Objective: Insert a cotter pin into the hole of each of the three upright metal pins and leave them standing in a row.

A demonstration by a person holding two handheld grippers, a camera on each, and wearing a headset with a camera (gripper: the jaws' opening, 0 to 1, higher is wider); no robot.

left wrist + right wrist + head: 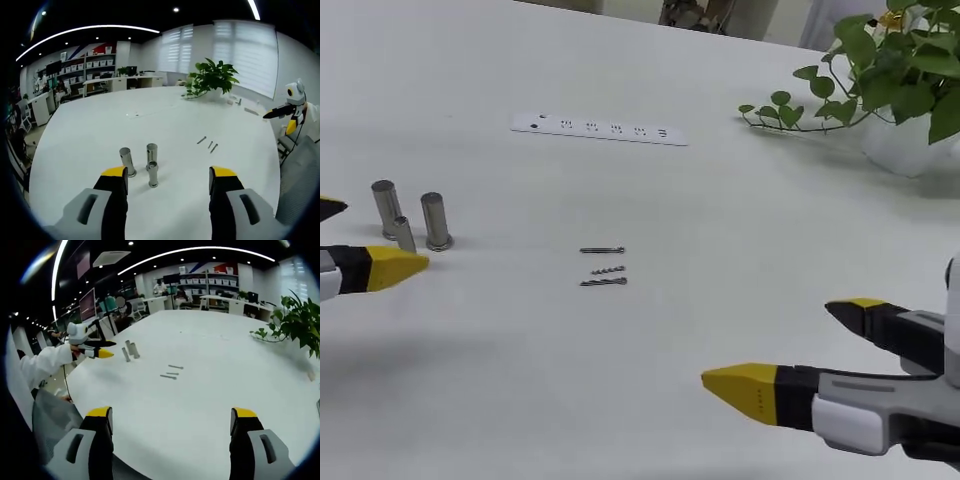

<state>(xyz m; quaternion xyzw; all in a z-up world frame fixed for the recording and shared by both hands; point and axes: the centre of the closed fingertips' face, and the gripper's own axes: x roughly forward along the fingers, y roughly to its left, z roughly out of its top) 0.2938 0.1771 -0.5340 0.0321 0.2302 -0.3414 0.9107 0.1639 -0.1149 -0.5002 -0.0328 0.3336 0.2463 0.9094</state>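
Over the white desk [720, 220], the left hand-held gripper [169, 172] hangs empty, jaws apart, beside the three upright metal pins [435, 220]. The right hand-held gripper [780, 342], equally spread, sits short of the cotter pins [607, 270] lying mid-desk. Best to pinch one cotter pin near its end, leaving the legs free.

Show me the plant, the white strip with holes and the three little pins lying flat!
plant [905, 60], head view, on its leaves.
power strip [600, 129], head view, on the middle of its top face.
cotter pins [608, 269], head view, on the middle one of the three.
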